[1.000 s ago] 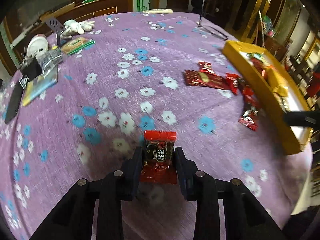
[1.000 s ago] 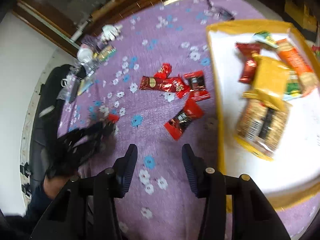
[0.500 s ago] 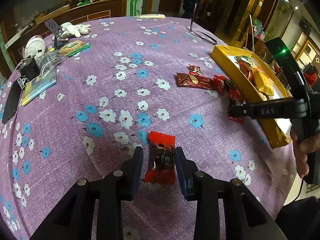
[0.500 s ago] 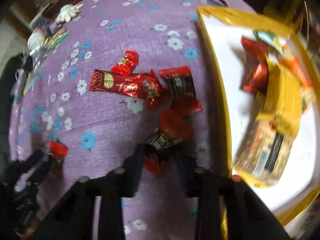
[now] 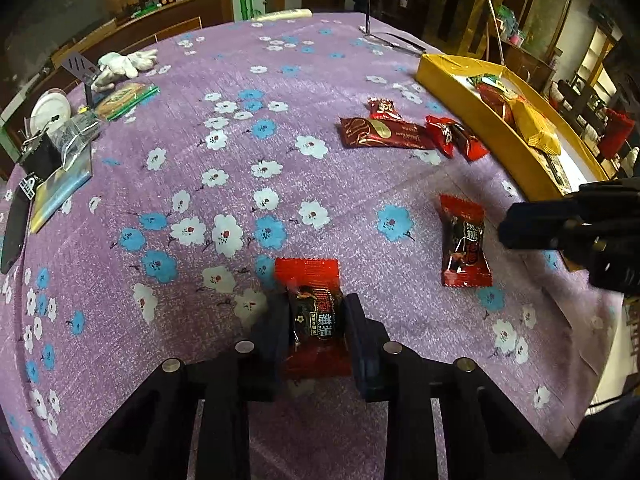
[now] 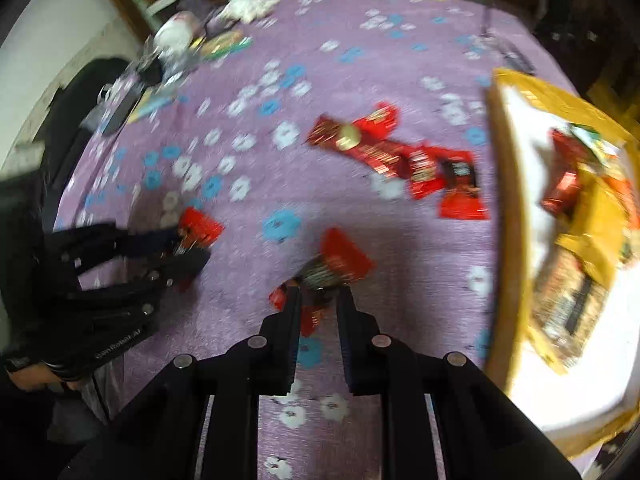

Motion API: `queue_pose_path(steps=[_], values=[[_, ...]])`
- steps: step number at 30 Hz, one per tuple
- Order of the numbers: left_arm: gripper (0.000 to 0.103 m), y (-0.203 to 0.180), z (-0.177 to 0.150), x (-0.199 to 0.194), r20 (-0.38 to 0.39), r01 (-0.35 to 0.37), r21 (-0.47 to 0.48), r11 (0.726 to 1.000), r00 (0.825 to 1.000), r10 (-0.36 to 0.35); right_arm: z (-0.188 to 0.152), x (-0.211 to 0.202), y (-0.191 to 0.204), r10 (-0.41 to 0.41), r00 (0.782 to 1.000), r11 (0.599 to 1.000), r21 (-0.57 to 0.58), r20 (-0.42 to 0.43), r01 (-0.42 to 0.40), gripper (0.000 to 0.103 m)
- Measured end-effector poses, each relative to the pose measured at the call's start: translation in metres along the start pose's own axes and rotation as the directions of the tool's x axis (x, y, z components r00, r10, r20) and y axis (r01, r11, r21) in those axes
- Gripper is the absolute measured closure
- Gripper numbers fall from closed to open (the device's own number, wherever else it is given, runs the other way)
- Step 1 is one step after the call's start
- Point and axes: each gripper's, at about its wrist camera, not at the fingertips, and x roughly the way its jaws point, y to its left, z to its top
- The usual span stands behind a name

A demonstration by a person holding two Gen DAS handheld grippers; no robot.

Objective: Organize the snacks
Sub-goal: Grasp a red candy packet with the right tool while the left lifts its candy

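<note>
A red candy [image 5: 314, 316] is held between the fingers of the left gripper [image 5: 316, 334], which are closing on it, near the front edge of the surface [image 5: 200, 140]. A second candy [image 6: 334, 268] is clamped at its near end by the fully closed right gripper [image 6: 318, 300]; in the left view that candy [image 5: 464, 242] is seen beside the right gripper's tip [image 5: 520, 226], close to the right edge. Three more red packets [image 5: 404, 130] are left loose toward the far right. The yellow tray [image 5: 480, 120], partly filled with snacks, is set along the right edge.
</note>
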Motion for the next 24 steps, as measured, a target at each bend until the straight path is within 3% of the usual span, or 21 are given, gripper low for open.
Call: queue_pose_path(steps=[6, 9, 13, 16, 19, 20, 24], values=[[0.078, 0.011, -0.003, -0.012, 0.047, 0.066, -0.069, 0.995, 0.997, -0.063, 0.004, 0.009, -0.012, 0.091, 0.995, 0.983, 0.166, -0.041, -0.083, 0.084], [0.078, 0.017, -0.005, -0.026, 0.076, 0.066, -0.095, 0.993, 0.995, -0.059, 0.01, 0.017, -0.012, 0.127, 0.99, 0.97, 0.214, -0.058, -0.112, 0.08], [0.078, 0.024, -0.013, -0.041, 0.102, 0.047, -0.137, 0.989, 0.994, -0.033, 0.018, 0.033, -0.008, 0.115, 0.988, 0.968, 0.237, -0.104, -0.087, 0.074], [0.078, 0.024, -0.019, -0.047, 0.108, 0.035, -0.152, 0.988, 0.994, -0.019, 0.024, 0.041, 0.006, 0.048, 0.993, 0.985, 0.171, -0.112, -0.028, 0.073], [0.078, 0.024, -0.024, -0.051, 0.117, 0.037, -0.164, 0.986, 0.993, -0.017, 0.024, 0.045, 0.035, -0.095, 0.991, 0.995, -0.01, -0.098, 0.094, 0.074], [0.078, 0.024, -0.024, -0.051, 0.119, 0.038, -0.167, 0.985, 0.993, -0.018, 0.022, 0.046, 0.039, -0.118, 0.989, 0.993, -0.042, -0.089, 0.115, 0.078], [0.078, 0.021, -0.025, -0.05, 0.122, 0.048, -0.177, 0.983, 0.992, -0.027, 0.01, 0.039, 0.037, -0.094, 0.993, 0.995, -0.051, -0.073, 0.091, 0.079]])
